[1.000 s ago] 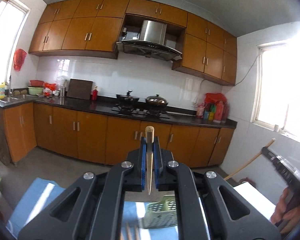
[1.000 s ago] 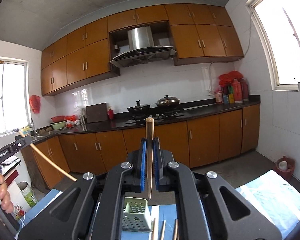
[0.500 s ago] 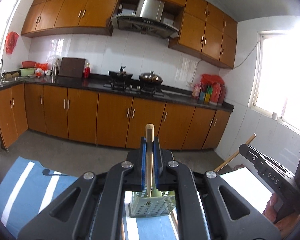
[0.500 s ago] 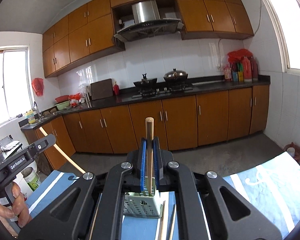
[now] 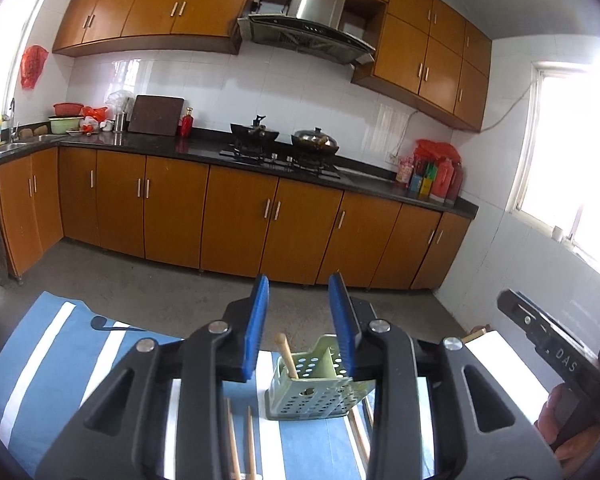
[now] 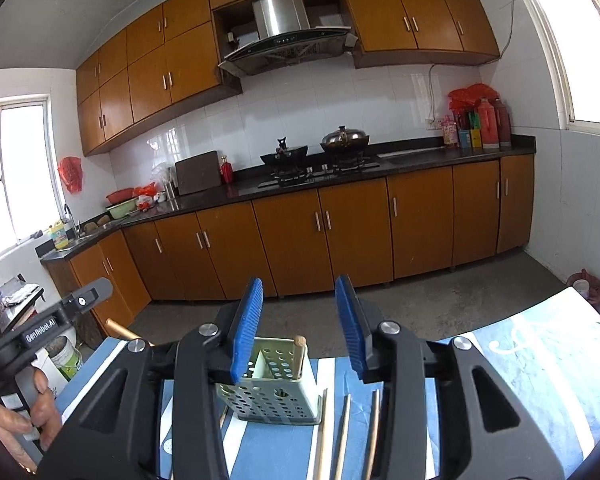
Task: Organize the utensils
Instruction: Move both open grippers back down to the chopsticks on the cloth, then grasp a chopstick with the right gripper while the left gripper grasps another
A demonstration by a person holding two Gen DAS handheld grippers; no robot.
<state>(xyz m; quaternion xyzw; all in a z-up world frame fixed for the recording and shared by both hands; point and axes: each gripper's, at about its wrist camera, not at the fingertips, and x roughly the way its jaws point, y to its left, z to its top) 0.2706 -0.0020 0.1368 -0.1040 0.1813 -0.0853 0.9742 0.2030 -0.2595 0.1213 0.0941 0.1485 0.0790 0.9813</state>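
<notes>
left gripper (image 5: 300, 322): black frame, blue ribbed pads (image 5: 256, 328), round silver screws
right gripper (image 6: 298, 322): black frame, blue ribbed pads (image 6: 246, 326), silver screws
markings: "GenRobot.AI" lower left of right view; "DAS" lower right of left view
hands: bare skin at lower frame edges

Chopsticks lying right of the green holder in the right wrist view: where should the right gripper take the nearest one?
Grip the chopstick beside the holder around mid-shaft, from above, with the right gripper, jaws across its width. It lies flat on the striped cloth, so only the top is reachable; its neighbours sit close.
</notes>
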